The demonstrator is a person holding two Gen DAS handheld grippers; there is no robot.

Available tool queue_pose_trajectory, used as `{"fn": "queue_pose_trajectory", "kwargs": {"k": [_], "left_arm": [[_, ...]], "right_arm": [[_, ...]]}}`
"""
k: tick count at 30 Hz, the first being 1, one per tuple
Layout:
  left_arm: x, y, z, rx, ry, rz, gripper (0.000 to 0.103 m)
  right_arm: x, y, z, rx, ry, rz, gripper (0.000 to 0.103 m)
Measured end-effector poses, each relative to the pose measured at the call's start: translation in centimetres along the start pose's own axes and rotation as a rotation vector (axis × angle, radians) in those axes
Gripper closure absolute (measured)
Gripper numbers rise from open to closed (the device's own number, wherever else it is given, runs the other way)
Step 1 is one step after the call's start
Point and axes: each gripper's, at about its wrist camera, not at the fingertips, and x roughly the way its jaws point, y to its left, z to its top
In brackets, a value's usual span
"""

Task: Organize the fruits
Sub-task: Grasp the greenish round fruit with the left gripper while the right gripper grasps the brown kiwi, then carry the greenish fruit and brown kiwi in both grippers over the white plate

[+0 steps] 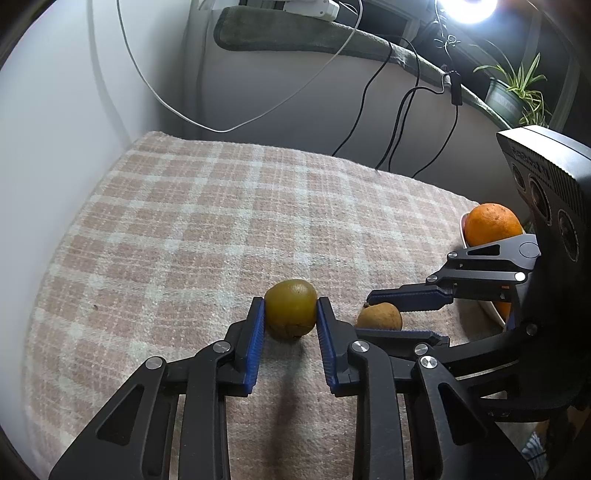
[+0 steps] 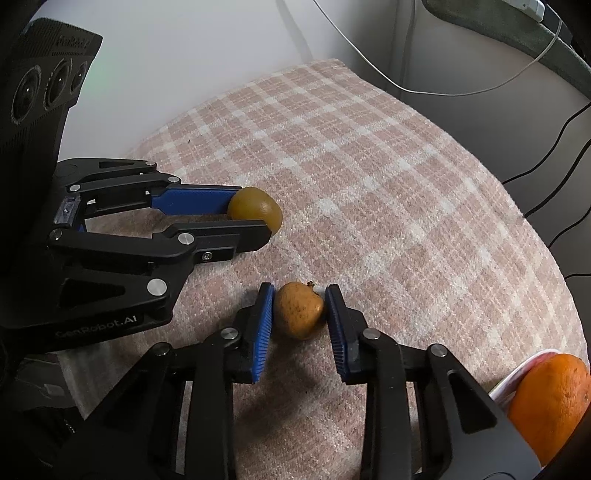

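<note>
On the pink checked cloth (image 1: 207, 221), my left gripper (image 1: 290, 308) is shut on a round olive-brown fruit (image 1: 291, 325), both blue pads pressed to its sides. Seen from the right wrist, that left gripper (image 2: 251, 210) and olive-brown fruit (image 2: 258, 206) are at the left. My right gripper (image 2: 299, 290) is shut on a small tan fruit (image 2: 297, 314) with a short stem; both rest on the cloth (image 2: 369, 184). The left wrist view shows the right gripper (image 1: 388, 315) around the small tan fruit (image 1: 380, 317). An orange (image 1: 493, 225) (image 2: 550, 398) lies in a white bowl (image 2: 515, 376).
A white wall (image 1: 55, 92) bounds the cloth at the far left. Black cables (image 1: 399, 122) and a white cable (image 1: 221, 129) hang behind the far edge. A potted plant (image 1: 517, 92) and a bright lamp (image 1: 465, 9) stand at the back right.
</note>
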Motion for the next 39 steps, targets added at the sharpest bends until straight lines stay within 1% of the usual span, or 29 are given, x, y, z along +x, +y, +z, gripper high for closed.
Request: {"fn": "queue_pose_trajectory", "kwargs": {"k": [15,21,29,34,39], "left_arm": [[-1.0,-0.5,-0.2,0.001,-0.015,0.002,0.078],[-1.7,-1.0,-0.3,0.005,-0.028,-0.002,0.078],[-3.1,-2.4,-0.2,0.024,-0.057,-0.012,0.078],[-3.9,-4.2,-0.1,0.051,-0.078,-0.023,0.078],[-4.4,-6.0,0.3,0.075,-0.096,-0.043,0.078]], "right_arm": [[-0.6,0.4,-0.5,0.003,-0.01,-0.011,0.074],[-1.7,0.8,-1.0,0.008,-0.027,-0.017,0.074],[-5.0,0.5,-2.2,0.028,-0.086,-0.027,0.074],[-7.2,0.3,-3.3,0.037,-0.126,-0.037,0.074],[-9.8,-0.7,-4.7,0.058,-0.171,-0.052,0.074]]}}
